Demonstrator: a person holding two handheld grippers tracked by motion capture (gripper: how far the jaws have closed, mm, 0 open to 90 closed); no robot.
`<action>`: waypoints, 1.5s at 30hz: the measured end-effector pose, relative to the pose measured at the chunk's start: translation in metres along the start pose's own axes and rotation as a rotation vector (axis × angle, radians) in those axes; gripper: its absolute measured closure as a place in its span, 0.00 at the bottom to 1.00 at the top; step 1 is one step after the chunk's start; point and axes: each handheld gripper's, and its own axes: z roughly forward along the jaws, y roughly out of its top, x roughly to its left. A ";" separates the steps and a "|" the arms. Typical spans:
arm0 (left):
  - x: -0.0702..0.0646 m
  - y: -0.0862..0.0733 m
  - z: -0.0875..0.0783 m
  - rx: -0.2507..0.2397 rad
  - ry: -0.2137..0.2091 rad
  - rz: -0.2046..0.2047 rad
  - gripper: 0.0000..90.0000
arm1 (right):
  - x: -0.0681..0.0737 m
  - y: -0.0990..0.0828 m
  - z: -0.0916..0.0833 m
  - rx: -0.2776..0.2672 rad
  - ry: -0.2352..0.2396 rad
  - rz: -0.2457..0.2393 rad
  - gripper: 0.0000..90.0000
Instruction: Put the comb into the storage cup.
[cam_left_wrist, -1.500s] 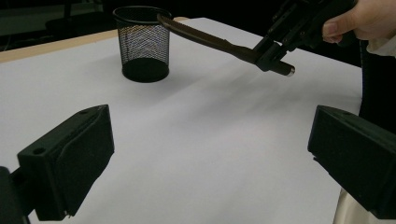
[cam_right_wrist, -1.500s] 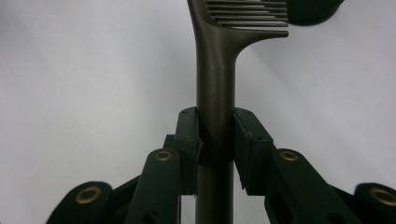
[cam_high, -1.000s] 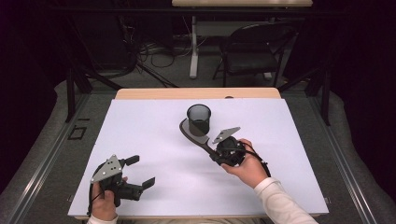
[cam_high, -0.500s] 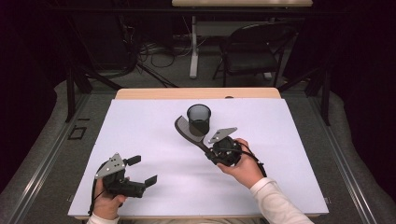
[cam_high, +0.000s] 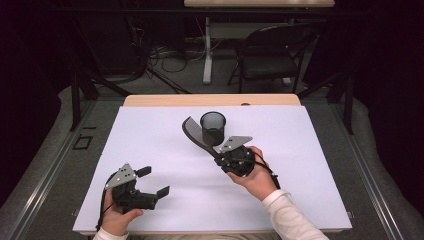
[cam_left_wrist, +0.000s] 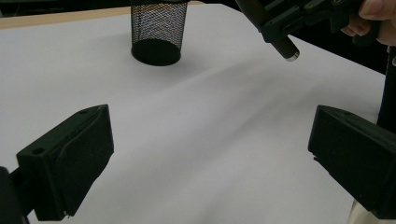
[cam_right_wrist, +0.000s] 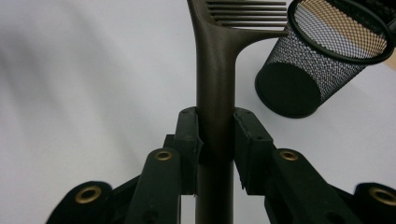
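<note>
Table (cam_high: 150, 150) under a white sheet takes up most of the high view, with a wood edge showing along its far side. Beyond it, on the floor, stand a dark chair (cam_high: 270, 55) and a tangle of cables (cam_high: 150, 55).

On the sheet, near the middle and toward the far side, stands a black mesh cup (cam_high: 213, 127), upright, with its open mouth up. In the right gripper view the cup (cam_right_wrist: 322, 60) appears tilted, off to the right of the comb's teeth.

The right gripper (cam_high: 220, 156) sits just on the person's side of the cup. Its jaws are pressed onto the handle of a dark comb (cam_high: 192, 131), one pad on each side, as the right gripper view shows (cam_right_wrist: 215, 140). The comb (cam_right_wrist: 219, 70) runs away from the jaws, its toothed head lying just left of the cup in the high view, close to the rim; whether they touch I cannot tell.

The left gripper (cam_high: 151, 182) is at the near left of the sheet, well apart from the cup. Its jaws are spread wide with nothing between them, bare sheet showing in the gap (cam_left_wrist: 210, 154).
</note>
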 end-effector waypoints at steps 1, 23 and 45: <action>0.000 0.000 0.000 0.000 0.001 -0.002 0.00 | 0.000 0.001 0.000 -0.006 0.001 -0.004 0.81; 0.003 0.002 -0.002 -0.018 0.029 -0.006 0.01 | 0.004 -0.003 -0.003 -0.177 -0.006 0.003 0.81; 0.001 0.049 0.018 -0.028 0.005 -0.024 0.08 | 0.007 -0.009 -0.004 -0.208 -0.002 0.009 0.81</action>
